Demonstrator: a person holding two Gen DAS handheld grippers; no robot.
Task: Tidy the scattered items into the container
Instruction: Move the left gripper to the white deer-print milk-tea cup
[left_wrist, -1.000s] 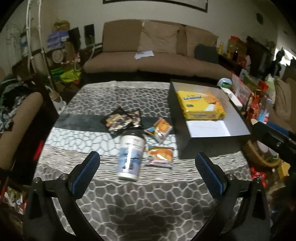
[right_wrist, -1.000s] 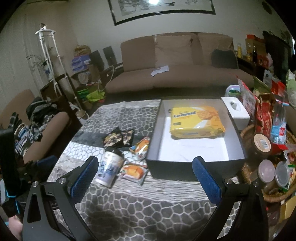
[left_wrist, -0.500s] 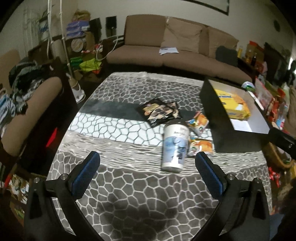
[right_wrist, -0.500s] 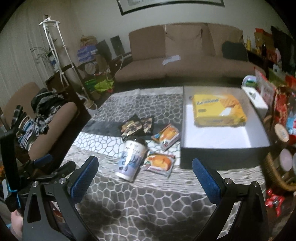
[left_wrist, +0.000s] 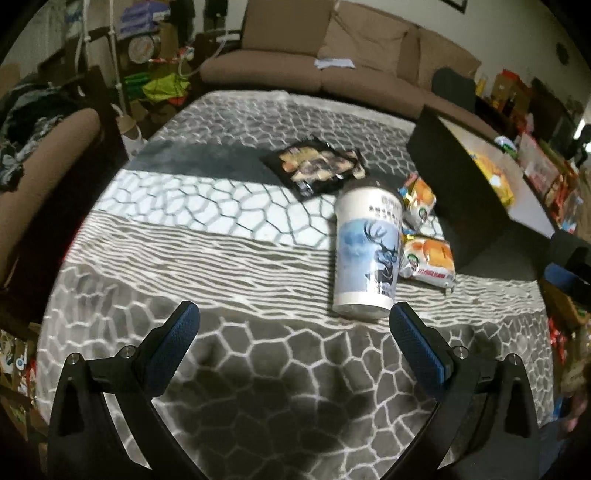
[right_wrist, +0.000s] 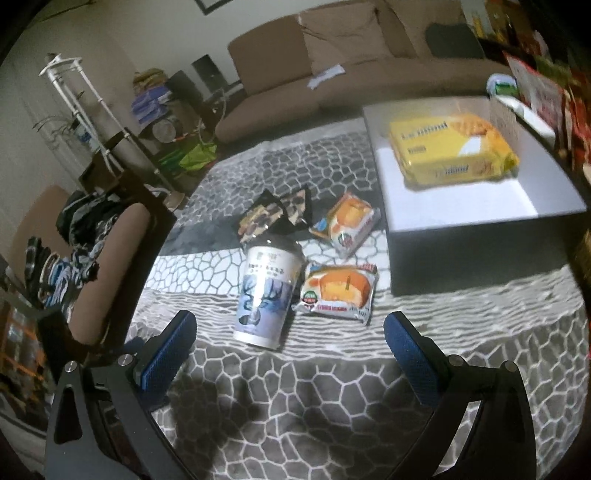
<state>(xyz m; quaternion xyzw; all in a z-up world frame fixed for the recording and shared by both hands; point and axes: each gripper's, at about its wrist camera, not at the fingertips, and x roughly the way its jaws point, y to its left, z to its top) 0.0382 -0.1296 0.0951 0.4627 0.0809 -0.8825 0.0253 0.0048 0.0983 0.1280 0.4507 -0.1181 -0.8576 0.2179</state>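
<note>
Since a second ago I've brought both tongs down and in toward the loose items, so the cup now sits much larger in each view. My left tongs (left_wrist: 291, 328) hang spread wide over the patterned tabletop (left_wrist: 229, 398), holding nothing; my right tongs (right_wrist: 288, 332) are equally wide apart and empty. The deer-print cup (left_wrist: 367, 251) lies on its side just beyond the left tongs' right pad, with two orange cake packets (left_wrist: 430, 258) touching it on the box side and a dark snack pouch (left_wrist: 317, 168) behind it. From the left view the black box (left_wrist: 454, 184) shows mostly its outer wall; the right view looks into it, where a yellow biscuit pack (right_wrist: 450, 147) rests, its lettering too blurred for me to read.
</note>
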